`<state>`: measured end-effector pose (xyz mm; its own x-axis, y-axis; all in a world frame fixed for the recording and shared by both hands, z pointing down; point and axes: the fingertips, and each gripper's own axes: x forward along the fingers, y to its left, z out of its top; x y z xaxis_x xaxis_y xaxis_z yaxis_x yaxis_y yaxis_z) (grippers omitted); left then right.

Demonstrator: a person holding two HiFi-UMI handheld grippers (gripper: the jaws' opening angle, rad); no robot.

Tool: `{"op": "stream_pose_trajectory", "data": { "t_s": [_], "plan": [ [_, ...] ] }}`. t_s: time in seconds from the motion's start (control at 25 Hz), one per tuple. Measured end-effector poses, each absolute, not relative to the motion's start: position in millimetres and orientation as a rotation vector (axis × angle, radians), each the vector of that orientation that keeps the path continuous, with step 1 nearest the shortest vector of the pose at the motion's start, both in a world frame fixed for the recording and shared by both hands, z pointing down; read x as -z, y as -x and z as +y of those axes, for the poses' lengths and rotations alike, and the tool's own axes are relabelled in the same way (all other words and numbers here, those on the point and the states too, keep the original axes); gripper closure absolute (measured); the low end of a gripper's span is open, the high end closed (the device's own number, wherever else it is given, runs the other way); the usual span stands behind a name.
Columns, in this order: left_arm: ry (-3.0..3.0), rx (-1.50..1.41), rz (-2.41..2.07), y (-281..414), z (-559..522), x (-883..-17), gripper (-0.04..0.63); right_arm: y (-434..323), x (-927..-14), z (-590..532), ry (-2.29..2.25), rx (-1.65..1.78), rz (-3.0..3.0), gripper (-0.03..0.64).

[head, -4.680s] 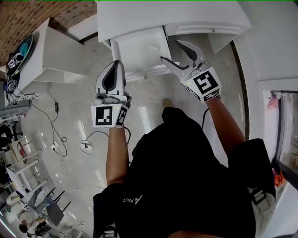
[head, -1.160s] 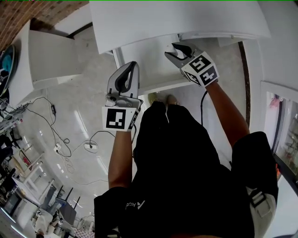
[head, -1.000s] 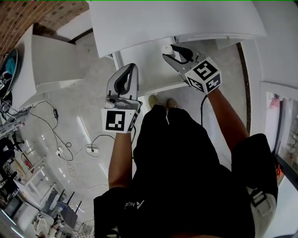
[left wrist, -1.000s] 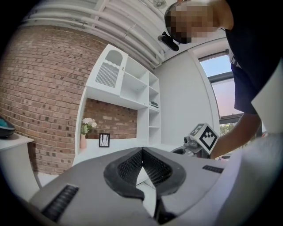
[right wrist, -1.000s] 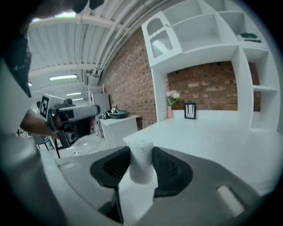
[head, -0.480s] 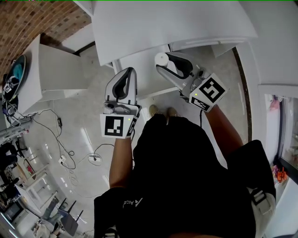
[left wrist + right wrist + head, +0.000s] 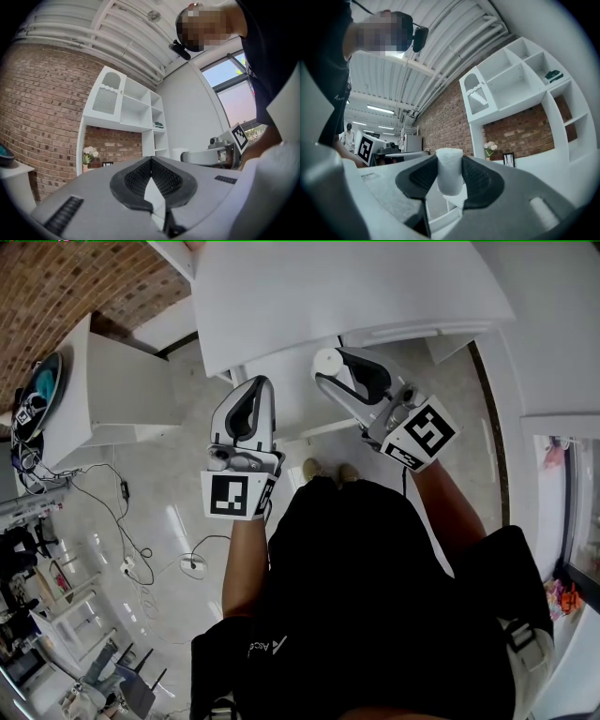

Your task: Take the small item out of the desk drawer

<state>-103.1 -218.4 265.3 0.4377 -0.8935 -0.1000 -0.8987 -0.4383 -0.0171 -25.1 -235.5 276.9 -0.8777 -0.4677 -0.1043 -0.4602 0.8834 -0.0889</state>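
Note:
A small white cylinder (image 7: 327, 362) sits pinched between the dark pads of my right gripper (image 7: 335, 362), held in the air above the open white drawer (image 7: 296, 407) under the desk top (image 7: 347, 287). In the right gripper view the cylinder (image 7: 450, 171) stands upright between the jaws of the right gripper (image 7: 450, 165), which points upward at the room. My left gripper (image 7: 253, 385) hovers to the left over the drawer's side, shut with nothing in it. Its tips meet in the left gripper view (image 7: 151, 162), where the right gripper (image 7: 211, 154) shows off to the right.
A white side cabinet (image 7: 122, 390) stands to the left of the desk. Cables (image 7: 122, 521) trail over the glossy floor. The person's feet (image 7: 324, 468) are close to the drawer front. A white shelf unit (image 7: 520, 79) hangs on a brick wall.
My right gripper has come up out of the drawer with the white cylinder and tilted upward, drifting slightly left. The left gripper has hardly moved.

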Motion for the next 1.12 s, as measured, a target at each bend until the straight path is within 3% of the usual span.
{"op": "stream_pose_trajectory", "data": {
  "t_s": [1.12],
  "plan": [
    [2.569, -0.116, 1.624, 97.7, -212.7, -254.0, 0.595, 13.5, -260.6, -227.8, 0.729, 0.017, 2.909, 0.456]
  ]
}}
